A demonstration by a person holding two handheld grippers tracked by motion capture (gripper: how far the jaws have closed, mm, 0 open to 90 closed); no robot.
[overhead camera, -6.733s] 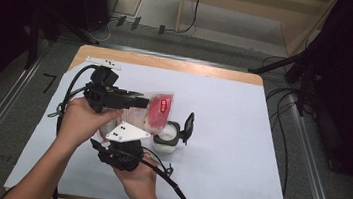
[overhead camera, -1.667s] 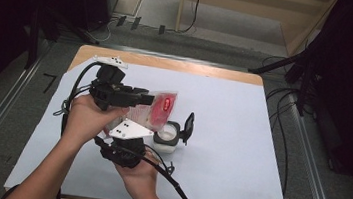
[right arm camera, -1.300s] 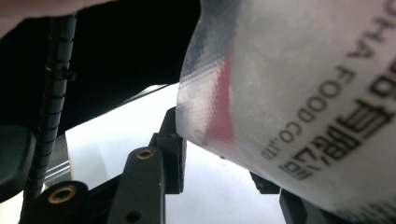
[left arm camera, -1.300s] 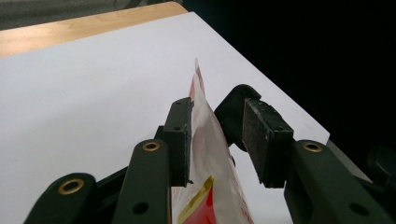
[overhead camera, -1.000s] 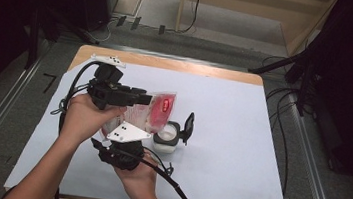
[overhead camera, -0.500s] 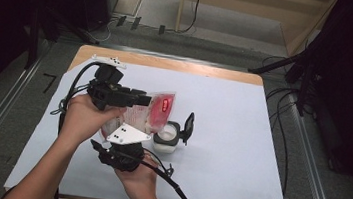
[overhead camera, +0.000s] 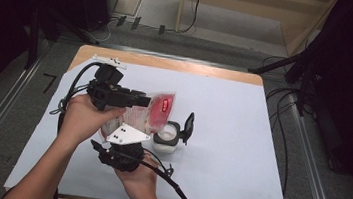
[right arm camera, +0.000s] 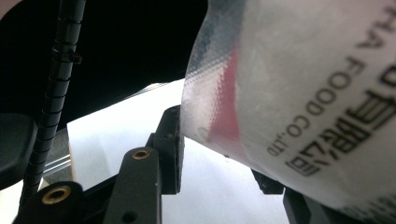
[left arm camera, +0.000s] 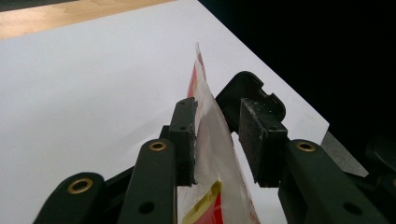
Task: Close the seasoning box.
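Here, view by view:
High view: the left tool (overhead camera: 137, 98) holds a red and white pouch (overhead camera: 155, 114) above the counter (overhead camera: 240, 137), left of its middle; a small white jar (overhead camera: 166, 137) with its black lid flipped up stands under the pouch's lower end. The right tool (overhead camera: 126, 149) reaches up from the near edge.
Left gripper view: narrow gap; one pad (left arm camera: 186, 140) touches the pouch (left arm camera: 212, 144), the other stands just off.
Right gripper view: half-open jaws straddle the pouch's (right arm camera: 299, 93) corner; grip cannot be told.
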